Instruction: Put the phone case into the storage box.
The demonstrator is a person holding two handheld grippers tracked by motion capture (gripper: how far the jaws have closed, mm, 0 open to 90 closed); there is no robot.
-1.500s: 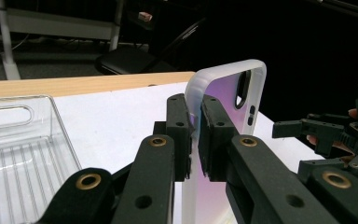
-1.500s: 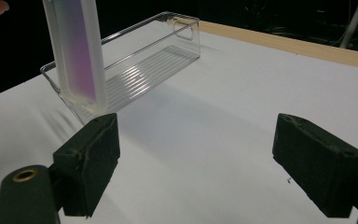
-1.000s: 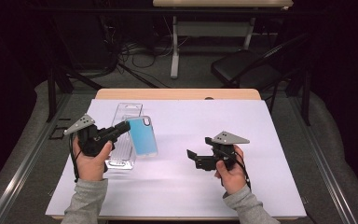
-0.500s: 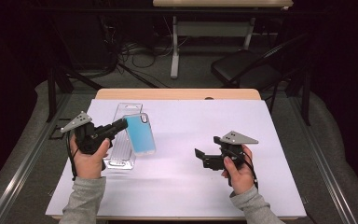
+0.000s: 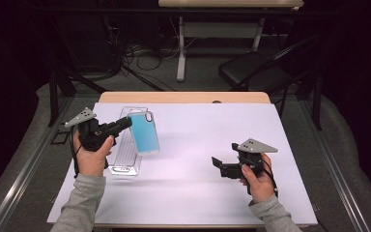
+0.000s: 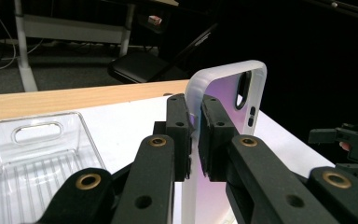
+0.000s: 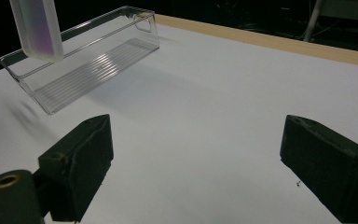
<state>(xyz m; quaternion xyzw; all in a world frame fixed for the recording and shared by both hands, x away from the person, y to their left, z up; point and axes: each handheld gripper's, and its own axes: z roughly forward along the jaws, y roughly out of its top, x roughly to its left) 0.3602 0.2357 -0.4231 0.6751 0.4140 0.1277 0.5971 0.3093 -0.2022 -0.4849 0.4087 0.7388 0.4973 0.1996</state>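
My left gripper (image 5: 125, 124) is shut on one long edge of a light blue phone case (image 5: 143, 133) and holds it upright above the table, over the right side of a clear plastic tray (image 5: 124, 159). In the left gripper view the jaws (image 6: 193, 122) pinch the case's frosted rim, and the case (image 6: 235, 88) shows its camera cut-out at the top. My right gripper (image 5: 218, 166) hovers open over the white table right of centre, nothing between its jaws (image 7: 196, 140). From there the case (image 7: 37, 28) hangs at the upper left above the tray (image 7: 88, 58).
The white tabletop (image 5: 207, 130) has a bare wooden strip (image 5: 183, 97) along its far edge. Beyond it stand a black folding chair (image 5: 256, 72) and a white desk leg (image 5: 181, 53) with cables on the floor.
My right gripper has drifted a little to the right, still open. My left gripper has lifted the case slightly and drawn it back a touch.
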